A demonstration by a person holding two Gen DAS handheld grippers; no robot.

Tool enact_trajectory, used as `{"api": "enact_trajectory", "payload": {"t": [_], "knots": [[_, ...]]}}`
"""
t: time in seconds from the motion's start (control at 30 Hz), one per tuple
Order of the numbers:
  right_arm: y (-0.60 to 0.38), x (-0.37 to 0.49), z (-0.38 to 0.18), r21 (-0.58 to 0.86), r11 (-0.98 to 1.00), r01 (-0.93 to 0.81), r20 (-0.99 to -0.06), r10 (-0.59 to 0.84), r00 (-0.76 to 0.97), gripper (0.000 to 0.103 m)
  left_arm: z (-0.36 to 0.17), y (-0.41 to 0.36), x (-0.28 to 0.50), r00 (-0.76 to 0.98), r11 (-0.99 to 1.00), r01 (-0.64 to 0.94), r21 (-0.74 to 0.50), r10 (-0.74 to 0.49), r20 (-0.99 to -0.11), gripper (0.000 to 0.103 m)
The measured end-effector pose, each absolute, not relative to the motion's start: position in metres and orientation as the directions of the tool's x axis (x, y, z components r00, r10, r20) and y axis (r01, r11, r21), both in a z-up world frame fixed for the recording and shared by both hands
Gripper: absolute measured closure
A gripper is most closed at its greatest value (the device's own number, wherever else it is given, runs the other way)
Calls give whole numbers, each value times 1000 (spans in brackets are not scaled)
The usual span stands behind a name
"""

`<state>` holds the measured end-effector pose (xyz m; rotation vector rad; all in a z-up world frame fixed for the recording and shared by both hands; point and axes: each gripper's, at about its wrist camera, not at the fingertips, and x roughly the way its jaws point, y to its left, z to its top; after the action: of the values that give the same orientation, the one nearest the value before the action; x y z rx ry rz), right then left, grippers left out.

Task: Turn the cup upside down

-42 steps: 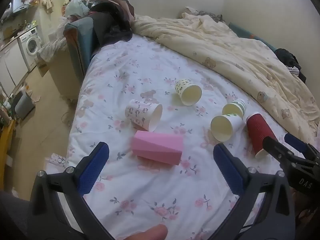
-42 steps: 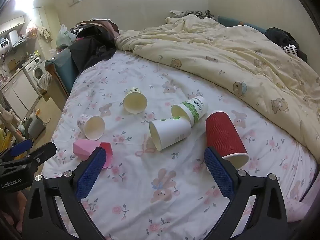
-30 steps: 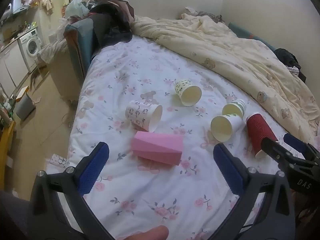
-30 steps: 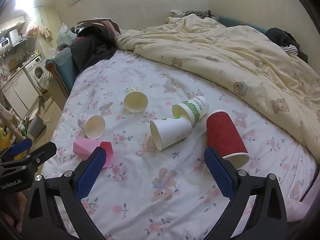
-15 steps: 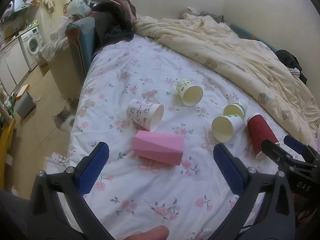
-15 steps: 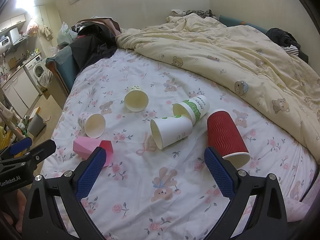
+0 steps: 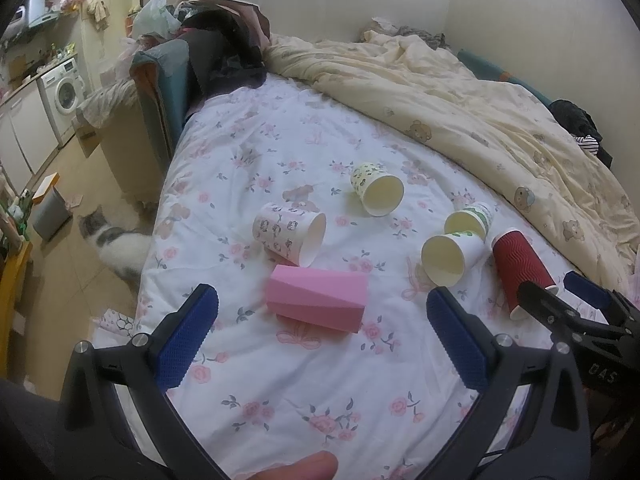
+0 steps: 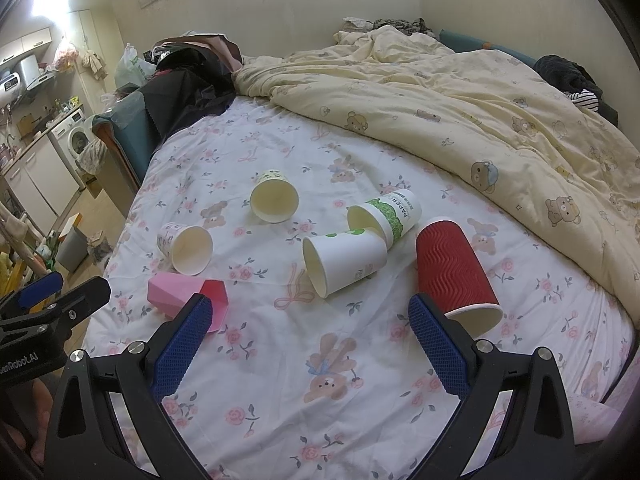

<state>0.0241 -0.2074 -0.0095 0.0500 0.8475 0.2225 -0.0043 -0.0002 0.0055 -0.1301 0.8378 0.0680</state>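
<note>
Several cups lie on their sides on the flowered bed sheet (image 7: 240,152). A pink faceted cup (image 7: 318,304) (image 8: 180,292) is nearest my left gripper (image 7: 320,340), which is open and empty just in front of it. A red ribbed cup (image 8: 454,270) (image 7: 520,264) lies by the right finger of my right gripper (image 8: 308,344), also open and empty. Between them lie two white cups with green print (image 8: 344,264) (image 8: 386,216), a pale yellow cup (image 8: 274,196) and a pink-patterned cup (image 8: 184,246) (image 7: 290,234).
A cream bear-print duvet (image 8: 480,120) is heaped along the right and back of the bed. Dark clothes (image 7: 224,44) pile at the head. A cat (image 7: 116,244) stands on the floor beside the bed's left edge, near a grey bin (image 7: 50,214).
Both grippers stay nearly still and open, drifting slightly. A cat has walked into view on the floor at the bed's left edge. The cups have not moved.
</note>
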Motion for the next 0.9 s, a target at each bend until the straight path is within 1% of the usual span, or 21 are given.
{"api": "enact_trajectory", "payload": {"t": [0.9], "knots": [[-207,24,-11,138,975,-176,-740,219,636,2,7,0,-6,670,989,-118,-84,17,-742,0]]}}
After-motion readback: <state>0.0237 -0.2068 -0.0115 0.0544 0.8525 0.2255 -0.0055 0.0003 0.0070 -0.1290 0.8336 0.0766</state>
